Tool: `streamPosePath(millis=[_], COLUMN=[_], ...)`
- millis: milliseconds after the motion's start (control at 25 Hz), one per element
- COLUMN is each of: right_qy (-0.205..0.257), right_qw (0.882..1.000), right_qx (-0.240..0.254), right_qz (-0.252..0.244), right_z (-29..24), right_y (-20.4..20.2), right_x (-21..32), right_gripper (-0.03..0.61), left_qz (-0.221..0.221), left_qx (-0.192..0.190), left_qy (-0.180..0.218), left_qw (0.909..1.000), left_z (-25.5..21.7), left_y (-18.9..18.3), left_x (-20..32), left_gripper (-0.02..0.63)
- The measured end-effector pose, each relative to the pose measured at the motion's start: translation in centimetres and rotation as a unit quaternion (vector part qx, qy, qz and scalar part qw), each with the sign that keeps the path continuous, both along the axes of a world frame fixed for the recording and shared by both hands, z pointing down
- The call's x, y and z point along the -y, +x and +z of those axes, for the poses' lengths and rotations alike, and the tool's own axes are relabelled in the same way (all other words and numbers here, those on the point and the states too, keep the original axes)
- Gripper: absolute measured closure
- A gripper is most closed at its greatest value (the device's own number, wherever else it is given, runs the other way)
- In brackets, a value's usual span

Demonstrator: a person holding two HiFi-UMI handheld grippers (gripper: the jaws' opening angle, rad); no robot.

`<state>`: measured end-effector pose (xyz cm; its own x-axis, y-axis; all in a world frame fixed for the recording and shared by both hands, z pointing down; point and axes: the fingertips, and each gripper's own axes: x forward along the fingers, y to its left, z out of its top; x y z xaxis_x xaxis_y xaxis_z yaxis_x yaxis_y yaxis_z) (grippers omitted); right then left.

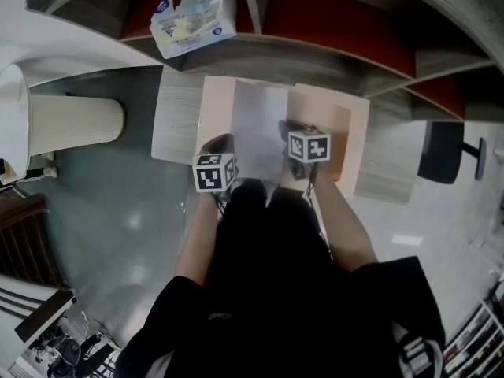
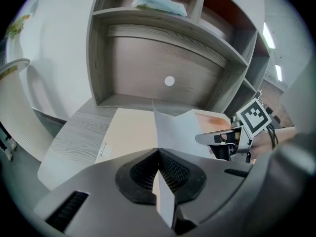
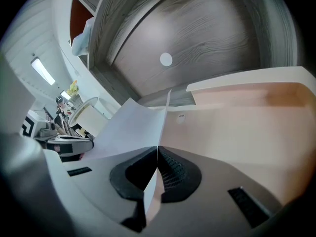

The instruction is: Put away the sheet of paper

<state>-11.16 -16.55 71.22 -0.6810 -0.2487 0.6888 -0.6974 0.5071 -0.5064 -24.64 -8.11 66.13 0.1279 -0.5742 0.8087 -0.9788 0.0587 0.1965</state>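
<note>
Two tongs (image 2: pixel 158 154) (image 3: pixel 157 151) on white sheet (image 1: pixel 258 128)

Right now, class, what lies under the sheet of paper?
An open peach folder lies beneath the sheet of paper, on the wooden desk. The sheet covers the folder's middle, so whatever is there cannot be seen.

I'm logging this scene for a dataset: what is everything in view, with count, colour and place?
sheet of paper: one, white, over the folder
folder: one, pale peach, on the desk
desk: one, grey wood, below the shelves
shelves: several, grey wood, red backs, behind the desk
plastic packet: one, clear and blue, on a shelf
cylinder: one, cream, left on the floor
chair: one, black, far right
left claw: one, grey, shut on the paper's left side
right claw: one, grey, shut on its right side
</note>
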Motion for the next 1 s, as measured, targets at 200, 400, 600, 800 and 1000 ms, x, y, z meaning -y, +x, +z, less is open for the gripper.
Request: streamPosePath(millis=[200,400,600,800,1000], right_qy=[-0.028,-0.044,-0.074,-0.084,-0.097], right_qw=[0.999,0.998,0.994,0.993,0.991], right_qx=[0.02,0.028,0.06,0.061,0.064], right_qz=[0.017,0.026,0.049,0.06,0.065], right_z=[0.4,0.7,0.8,0.9,1.2], right_y=[0.2,0.4,0.5,1.1,1.5], right_x=[0.1,0.6,1.0,1.4,1.4], right_gripper=[0.56,0.56,0.56,0.56,0.56], left_qz=[-0.002,-0.002,0.0,-0.002,-0.005], left_qx=[-0.006,-0.01,-0.018,-0.023,-0.028], left_qy=[-0.006,-0.01,-0.011,-0.012,-0.013], left_qw=[1.0,0.9999,0.9998,0.9997,0.9995], left_z=[0.3,0.5,0.7,0.6,0.7], left_y=[0.0,-0.2,0.1,0.2,0.5], left_x=[0.2,0.5,0.8,1.2,1.4], left_gripper=[0.568,0.568,0.568,0.568,0.568])
